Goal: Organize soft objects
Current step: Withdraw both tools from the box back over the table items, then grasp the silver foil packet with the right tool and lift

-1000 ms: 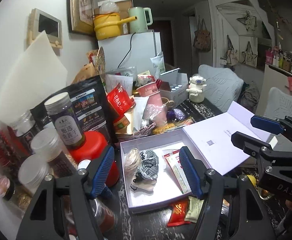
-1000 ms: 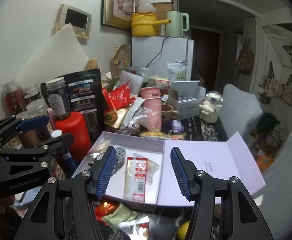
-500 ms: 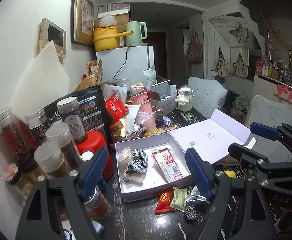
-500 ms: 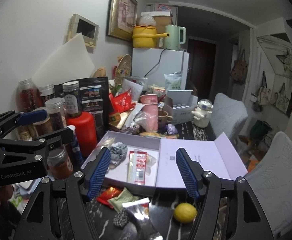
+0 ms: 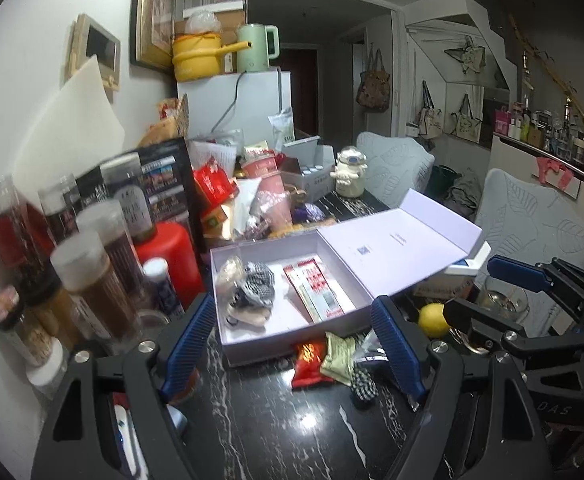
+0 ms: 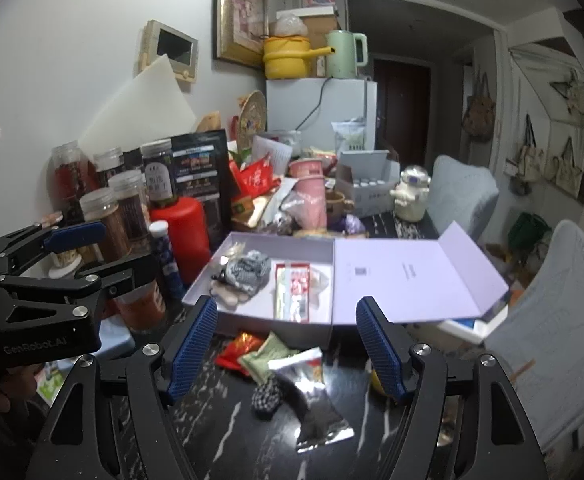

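Left gripper ribbed blue pads apart, empty, right gripper jaws opening, nothing between, rigid lilac box lid flat open on glossy black marble table, checkered fabric bundle inside beside flat sachets, small checkered pouch and crinkled foil packet outside.

Jars crowd the box's left; dark tabletop before it lies open.

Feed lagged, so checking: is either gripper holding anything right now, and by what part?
Nothing is held. The left gripper is open and empty; the right gripper is opening, nothing between its pads. The packets lie loose on the table.
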Tool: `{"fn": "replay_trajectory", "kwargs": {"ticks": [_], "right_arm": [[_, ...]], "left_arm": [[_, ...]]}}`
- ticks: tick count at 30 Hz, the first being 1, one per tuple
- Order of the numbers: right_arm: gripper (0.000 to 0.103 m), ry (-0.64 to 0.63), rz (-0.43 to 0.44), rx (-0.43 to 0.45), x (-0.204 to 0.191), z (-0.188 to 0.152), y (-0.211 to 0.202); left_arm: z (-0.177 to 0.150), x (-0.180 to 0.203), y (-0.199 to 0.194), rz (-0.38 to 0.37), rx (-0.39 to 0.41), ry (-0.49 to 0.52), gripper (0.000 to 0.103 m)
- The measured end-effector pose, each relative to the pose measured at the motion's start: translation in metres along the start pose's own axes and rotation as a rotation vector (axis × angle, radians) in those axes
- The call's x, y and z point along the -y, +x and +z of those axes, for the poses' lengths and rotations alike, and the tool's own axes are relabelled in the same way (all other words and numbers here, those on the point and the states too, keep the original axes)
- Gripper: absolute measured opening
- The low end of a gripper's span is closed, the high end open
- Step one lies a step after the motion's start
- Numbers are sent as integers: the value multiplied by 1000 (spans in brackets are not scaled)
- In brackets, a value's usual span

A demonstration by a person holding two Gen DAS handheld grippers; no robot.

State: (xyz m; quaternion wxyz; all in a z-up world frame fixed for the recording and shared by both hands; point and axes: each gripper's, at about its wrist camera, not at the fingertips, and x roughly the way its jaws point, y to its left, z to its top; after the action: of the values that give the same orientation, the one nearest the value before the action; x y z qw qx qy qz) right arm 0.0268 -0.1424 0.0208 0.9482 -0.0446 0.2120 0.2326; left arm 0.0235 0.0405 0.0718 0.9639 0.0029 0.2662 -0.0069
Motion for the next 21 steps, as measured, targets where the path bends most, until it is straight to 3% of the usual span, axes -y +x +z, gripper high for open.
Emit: {"fn": "replay_trajectory", "kwargs": {"ticks": [16, 21], "right_arm": [[73, 109, 43, -111, 8, -58, 22], [73, 125, 44, -155, 13, -75, 35]], "left_arm": [[-52, -2, 33, -73, -170, -47, 80], [-65, -6, 46, -64, -209, -78, 80]]}}
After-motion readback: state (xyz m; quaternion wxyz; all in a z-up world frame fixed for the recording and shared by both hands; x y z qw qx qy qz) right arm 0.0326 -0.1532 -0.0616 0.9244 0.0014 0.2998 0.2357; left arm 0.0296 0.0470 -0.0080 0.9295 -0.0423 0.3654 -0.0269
